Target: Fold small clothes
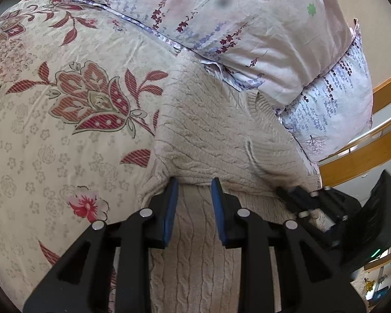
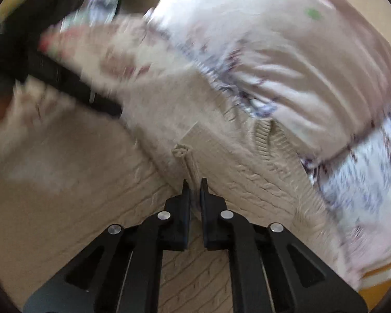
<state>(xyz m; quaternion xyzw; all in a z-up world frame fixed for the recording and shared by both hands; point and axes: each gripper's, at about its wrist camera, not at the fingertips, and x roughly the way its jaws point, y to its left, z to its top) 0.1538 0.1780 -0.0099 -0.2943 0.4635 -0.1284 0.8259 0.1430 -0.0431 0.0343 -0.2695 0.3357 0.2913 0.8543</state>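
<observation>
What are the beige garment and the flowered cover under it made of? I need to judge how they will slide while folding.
The beige sweater looks like thick knitted yarn, wool or acrylic: raised cable ridges, ribbed edge, matte and fuzzy. The flowered bedspread looks like thin woven cotton or a blend: flat printed pattern, fine creases, slight sheen. The exact fibres cannot be told.

One knit sweater [image 1: 216, 130], two pillows [image 1: 247, 26], two hand-held grippers [image 1: 194, 190]
</observation>
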